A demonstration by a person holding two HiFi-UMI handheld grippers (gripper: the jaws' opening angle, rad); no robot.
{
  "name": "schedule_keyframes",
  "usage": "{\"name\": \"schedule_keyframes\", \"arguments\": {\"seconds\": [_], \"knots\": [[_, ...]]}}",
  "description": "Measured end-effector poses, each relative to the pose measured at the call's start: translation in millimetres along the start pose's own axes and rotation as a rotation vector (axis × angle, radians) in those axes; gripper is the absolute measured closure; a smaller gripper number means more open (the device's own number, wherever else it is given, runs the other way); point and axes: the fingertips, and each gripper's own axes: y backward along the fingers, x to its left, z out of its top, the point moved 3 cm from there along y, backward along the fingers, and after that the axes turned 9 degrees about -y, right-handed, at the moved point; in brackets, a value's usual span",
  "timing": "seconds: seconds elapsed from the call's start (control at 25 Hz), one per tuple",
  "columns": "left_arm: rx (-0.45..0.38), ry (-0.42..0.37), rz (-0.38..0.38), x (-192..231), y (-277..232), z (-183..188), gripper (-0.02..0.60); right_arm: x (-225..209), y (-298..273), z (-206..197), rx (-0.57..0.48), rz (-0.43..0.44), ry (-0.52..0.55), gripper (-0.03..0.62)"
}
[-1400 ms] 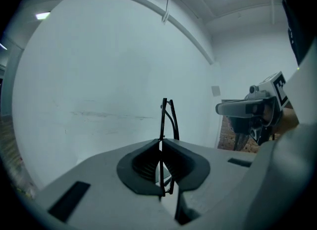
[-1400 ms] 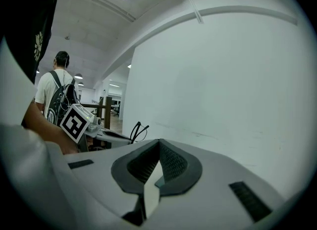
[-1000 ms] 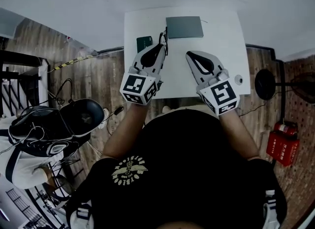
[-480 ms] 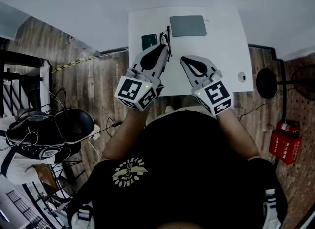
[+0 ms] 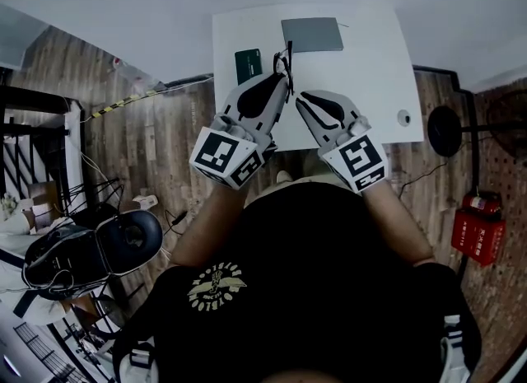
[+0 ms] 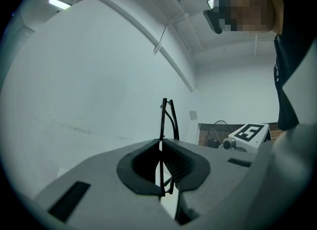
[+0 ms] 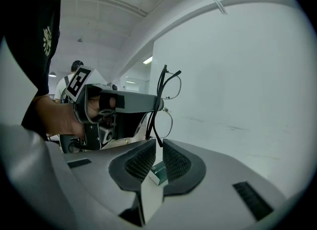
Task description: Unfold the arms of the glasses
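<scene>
Head view, upper centre: my left gripper [image 5: 282,77] holds the thin black wire-framed glasses [image 5: 285,62] over the white table [image 5: 362,52]. Left gripper view: jaws clamped on the frame. Right gripper view: my right gripper [image 7: 159,142] has just been opening, with an arm tip at its gap, unpinched. Unfolding is starting, I judge. Next I'd close on that arm and swing it out.

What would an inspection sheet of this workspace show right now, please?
Surface: white table, mostly bare.
Job's things: glasses, held up above the table.
Clutter: grey case, dark green item, small round object.
Grippers: left gripper shut on the glasses; right gripper has just been opening, with an arm tip at its mouth, not pinched.
Cables: cable on the floor, left of the table.
Surroundings: wooden floor, black chair, red fire extinguisher.
</scene>
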Motion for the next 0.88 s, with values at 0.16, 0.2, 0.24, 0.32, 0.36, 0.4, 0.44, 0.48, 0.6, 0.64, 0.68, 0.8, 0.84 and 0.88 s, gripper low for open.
{"name": "schedule_keyframes", "arguments": {"seconds": [0.16, 0.2, 0.24, 0.32, 0.36, 0.4, 0.44, 0.48, 0.6, 0.64, 0.68, 0.8, 0.84, 0.88], "knots": [[-0.007, 0.023, -0.029, -12.3, 5.2, 2.9, 0.558, 8.8, 4.5, -5.8, 0.018, -0.004, 0.019, 0.536], [-0.005, 0.022, -0.036, -14.8, 5.8, 3.2, 0.558, 10.3, 5.2, -7.3, 0.021, -0.006, 0.023, 0.533], [-0.001, 0.021, -0.043, -17.1, 6.0, 3.3, 0.558, 11.3, 6.0, -8.6, 0.024, -0.008, 0.025, 0.531], [0.002, 0.026, -0.059, -20.9, 5.8, 2.0, 0.558, 12.2, 8.0, -11.0, 0.030, -0.019, 0.026, 0.531], [0.003, 0.032, -0.068, -22.0, 5.7, 1.0, 0.558, 12.1, 8.4, -12.1, 0.036, -0.027, 0.028, 0.531], [0.006, 0.040, -0.077, -22.2, 5.6, 0.0, 0.558, 11.7, 8.0, -12.8, 0.041, -0.035, 0.033, 0.531], [0.010, 0.045, -0.087, -21.6, 5.4, -1.2, 0.558, 11.1, 7.0, -13.1, 0.046, -0.044, 0.040, 0.531], [0.013, 0.048, -0.096, -21.2, 5.1, -2.7, 0.558, 10.6, 6.5, -13.2, 0.050, -0.052, 0.049, 0.531], [0.014, 0.052, -0.110, -28.8, 5.7, -6.6, 0.558, 12.7, 13.7, -16.7, 0.066, -0.065, 0.068, 0.535], [0.012, 0.053, -0.111, -32.5, 6.2, -7.0, 0.558, 14.2, 17.5, -18.7, 0.072, -0.068, 0.071, 0.550], [0.011, 0.049, -0.112, -35.4, 6.5, -7.1, 0.558, 15.2, 20.7, -20.4, 0.079, -0.071, 0.073, 0.557], [0.013, 0.021, -0.112, -37.1, 6.0, -9.4, 0.558, 14.8, 26.7, -23.9, 0.099, -0.076, 0.073, 0.559], [0.016, 0.010, -0.108, -35.6, 5.8, -11.0, 0.558, 13.9, 28.2, -25.3, 0.103, -0.075, 0.068, 0.559], [0.020, 0.001, -0.103, -33.5, 5.6, -13.0, 0.558, 12.9, 29.7, -27.0, 0.107, -0.074, 0.061, 0.559]]}}
